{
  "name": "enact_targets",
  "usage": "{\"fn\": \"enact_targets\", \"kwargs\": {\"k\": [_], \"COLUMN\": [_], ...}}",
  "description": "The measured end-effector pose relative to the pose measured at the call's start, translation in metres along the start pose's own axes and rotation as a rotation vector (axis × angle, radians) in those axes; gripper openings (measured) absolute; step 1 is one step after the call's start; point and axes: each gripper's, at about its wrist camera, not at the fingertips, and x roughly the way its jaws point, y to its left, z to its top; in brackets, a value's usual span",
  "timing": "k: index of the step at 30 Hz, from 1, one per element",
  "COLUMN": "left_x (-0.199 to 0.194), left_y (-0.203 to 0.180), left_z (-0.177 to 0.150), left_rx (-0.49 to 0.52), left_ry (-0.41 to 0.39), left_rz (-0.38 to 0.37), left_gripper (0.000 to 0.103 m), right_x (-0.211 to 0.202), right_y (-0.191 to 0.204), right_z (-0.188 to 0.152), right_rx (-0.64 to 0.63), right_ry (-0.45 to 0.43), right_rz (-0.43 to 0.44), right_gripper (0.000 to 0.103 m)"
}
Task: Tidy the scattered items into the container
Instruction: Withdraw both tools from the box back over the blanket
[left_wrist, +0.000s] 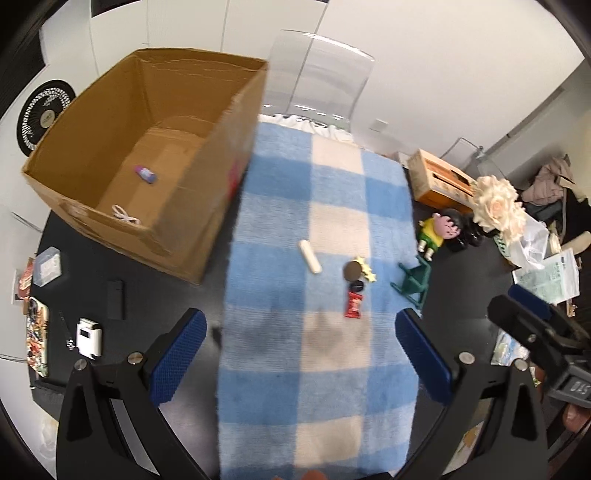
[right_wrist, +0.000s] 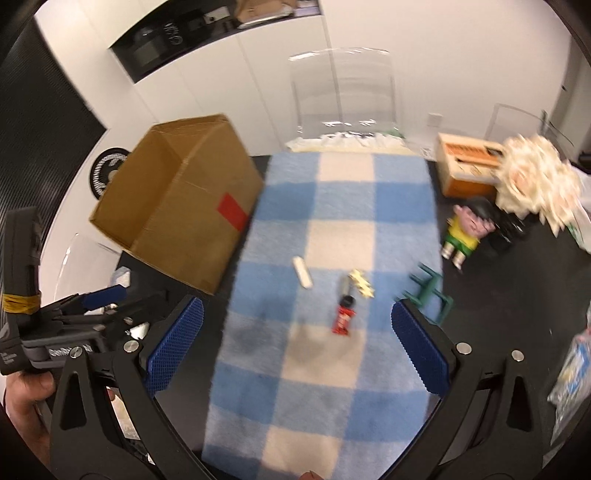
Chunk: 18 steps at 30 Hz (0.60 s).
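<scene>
While both sets of fingers stand wide apart and hold nothing, the left gripper (left_wrist: 301, 354) and right gripper (right_wrist: 297, 343) hover above the near half of the checked cloth (left_wrist: 321, 206), where bare cloth lies beneath them. The cardboard box (left_wrist: 147, 155) stands open at the cloth's left edge, a small purple item (left_wrist: 146, 174) and a white cord (left_wrist: 125, 215) on its floor. Mid-cloth lie a white stick (left_wrist: 309, 256), a dark disc (left_wrist: 352, 270), a yellow piece (left_wrist: 365, 271) and a red packet (left_wrist: 354, 304), close together. A green toy chair (left_wrist: 413, 282) sits at the right edge on the black counter (left_wrist: 155, 295).
</scene>
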Motion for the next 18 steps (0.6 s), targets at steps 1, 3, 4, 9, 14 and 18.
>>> {"fn": "enact_targets", "kwargs": {"k": [1,3,4,9,14,18], "left_x": [0.002,0.007,0.011,0.027,0.041,0.050], "left_y": [-0.005,-0.017,-0.024,-0.041,-0.057,-0.066], "left_z": [-0.002,-0.007,-0.009,-0.017,-0.027,-0.034], "left_rx": [0.013,0.055,0.087,0.086,0.121,0.143], "left_ry": [0.003,0.010,0.030,0.083,0.118,0.130], "left_rz": [-0.006,-0.017,-0.015,-0.052,-0.016,0.012], "left_gripper": [0.102,0.102,0.102,0.102,0.102,0.102], "right_x": [-0.001,-0.004,-0.005,-0.006,-0.003,0.001], "right_y": [-0.007,-0.022,-0.028,-0.052,-0.070,-0.081], "right_z": [-0.004,-0.012,-0.016,-0.032,-0.045,-0.051], "right_rx": [0.012,0.039,0.051,0.092,0.134,0.152], "right_ry": [0.004,0.006,0.007,0.016,0.033,0.043], "right_rz": [-0.007,-0.018,-0.022,-0.040,-0.049,-0.051], "right_gripper": [0.103,0.103,0.103,0.103,0.103,0.103]}}
